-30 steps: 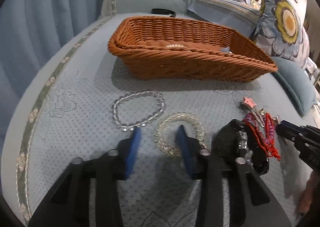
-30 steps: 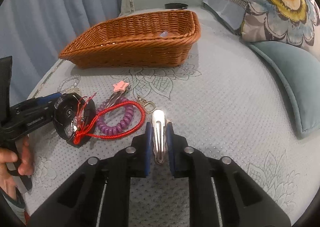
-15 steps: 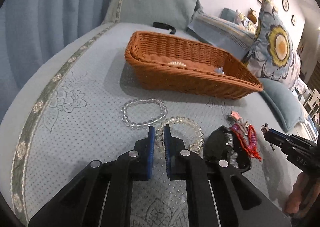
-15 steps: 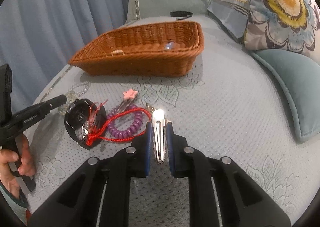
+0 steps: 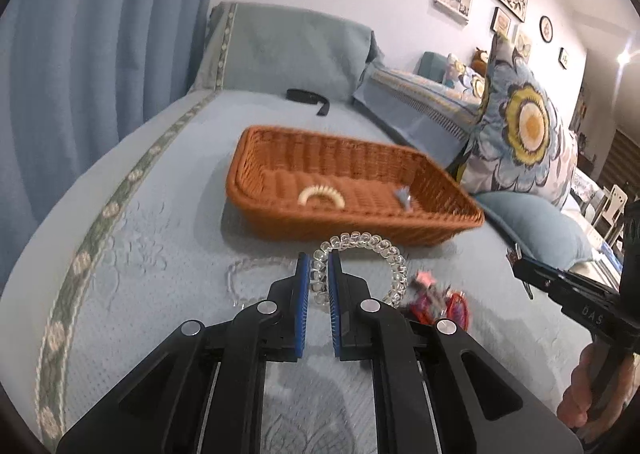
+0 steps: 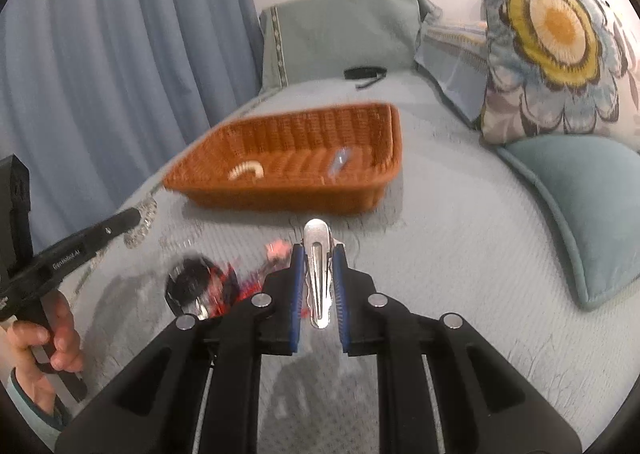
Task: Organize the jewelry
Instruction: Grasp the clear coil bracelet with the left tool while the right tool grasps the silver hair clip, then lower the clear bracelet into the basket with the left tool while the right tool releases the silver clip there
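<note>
The wicker basket (image 5: 352, 190), mid-frame, is holding a cream bracelet (image 5: 321, 196) and a small blue piece (image 5: 403, 196). The left gripper (image 5: 319, 274) is pinching the clear bead bracelet (image 5: 362, 250); the right gripper (image 6: 318, 274) is clamping the silver hair clip (image 6: 317, 254), its long axis pointing up-frame toward the basket.

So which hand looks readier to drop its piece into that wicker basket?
Probably the left gripper: its clear coil bracelet hangs just before the wicker basket rim. The right gripper, clamped on a silver hair clip, looks somewhat farther back.
</note>
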Demonstrator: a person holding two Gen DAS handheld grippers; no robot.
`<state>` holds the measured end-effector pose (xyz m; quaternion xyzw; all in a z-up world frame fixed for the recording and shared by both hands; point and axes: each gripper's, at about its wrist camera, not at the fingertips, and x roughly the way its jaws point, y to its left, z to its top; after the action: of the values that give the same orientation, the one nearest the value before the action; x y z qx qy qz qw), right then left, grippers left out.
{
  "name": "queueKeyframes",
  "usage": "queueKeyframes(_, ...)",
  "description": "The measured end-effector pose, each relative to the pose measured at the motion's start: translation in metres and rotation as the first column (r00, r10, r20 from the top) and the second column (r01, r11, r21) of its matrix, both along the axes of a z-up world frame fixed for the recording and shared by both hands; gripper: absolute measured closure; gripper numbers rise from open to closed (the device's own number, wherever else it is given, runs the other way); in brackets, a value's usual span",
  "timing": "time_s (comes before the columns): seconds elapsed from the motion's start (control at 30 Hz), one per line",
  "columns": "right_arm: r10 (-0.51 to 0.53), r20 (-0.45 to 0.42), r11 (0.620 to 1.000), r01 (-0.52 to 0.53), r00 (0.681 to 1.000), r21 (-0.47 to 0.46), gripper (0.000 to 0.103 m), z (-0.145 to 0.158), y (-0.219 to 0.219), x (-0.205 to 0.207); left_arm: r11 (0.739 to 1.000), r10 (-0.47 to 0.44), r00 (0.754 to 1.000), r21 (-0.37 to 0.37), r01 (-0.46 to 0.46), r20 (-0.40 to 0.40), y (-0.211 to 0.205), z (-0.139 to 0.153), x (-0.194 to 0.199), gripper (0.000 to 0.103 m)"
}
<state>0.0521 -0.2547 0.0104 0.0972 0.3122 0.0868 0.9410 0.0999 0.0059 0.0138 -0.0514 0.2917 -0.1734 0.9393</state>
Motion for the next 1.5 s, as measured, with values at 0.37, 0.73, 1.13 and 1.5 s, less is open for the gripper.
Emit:
queueKeyframes(0.37, 0.071, -0.005, 0.997, -0.071, 0.997, -0.018, 0.091, 0.047, 0.028, 0.103, 0.999, 0.014, 0.999, 0.049, -0.016, 0.04, -0.025, 0.035, 0.078, 0.096)
queueKeyframes(0.73, 0.075, -0.232, 0.997, -0.075, 0.97, 0.008, 0.091, 0.009, 0.043, 0.193, 0.996, 0.021, 0.994, 0.085, -0.012, -0.105, -0.044, 0.003, 0.152, 0.096)
queueKeyframes(1.13, 0.063, -0.287, 0.998, -0.054, 0.956, 0.039, 0.063, -0.001, 0.032, 0.19, 0.997, 0.01, 0.995, 0.072, -0.003, -0.103, -0.043, -0.003, 0.141, 0.074)
queueKeyframes(1.5, 0.097, -0.132, 0.994, -0.09, 0.987, 0.054, 0.059, 0.053, 0.023, 0.105, 0.999, -0.039, 0.999, -0.01, 0.039, 0.014, -0.018, 0.051, 0.056, 0.074)
